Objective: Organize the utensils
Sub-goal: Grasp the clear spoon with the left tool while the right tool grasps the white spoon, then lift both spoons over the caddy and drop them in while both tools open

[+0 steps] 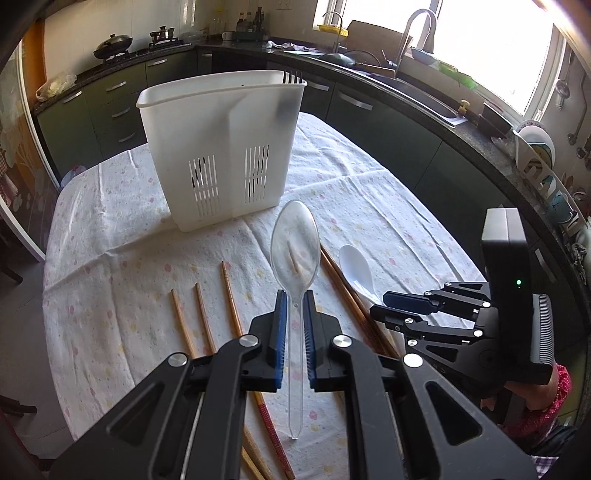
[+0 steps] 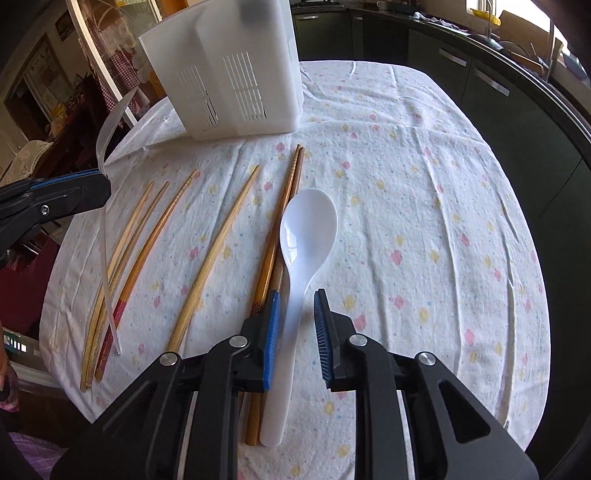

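Holder [image 1: 221,147] blocks far cloth; chopsticks [image 2: 207,254] crowd left half; tablecloth [image 2: 424,221] open right of white spoon [image 2: 306,229].

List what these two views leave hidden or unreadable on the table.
- Utensil holder contents: left wrist view, translucent walls hide all but fork tines above the rim.
- Holder's top: right wrist view, cut off by the upper edge.
- Chopsticks' near ends: left wrist view, behind the left gripper.
- Clear spoon bowl: right wrist view, seen edge-on, blurred.

Flower-print white cloth [image 1: 369,206] covering the counter. Behind: dark green cabinets [image 1: 122,99], a lidded wok [image 1: 112,44] on the stove, bottles [image 1: 251,21], a curved faucet [image 1: 419,27] over the sink [image 1: 424,98].
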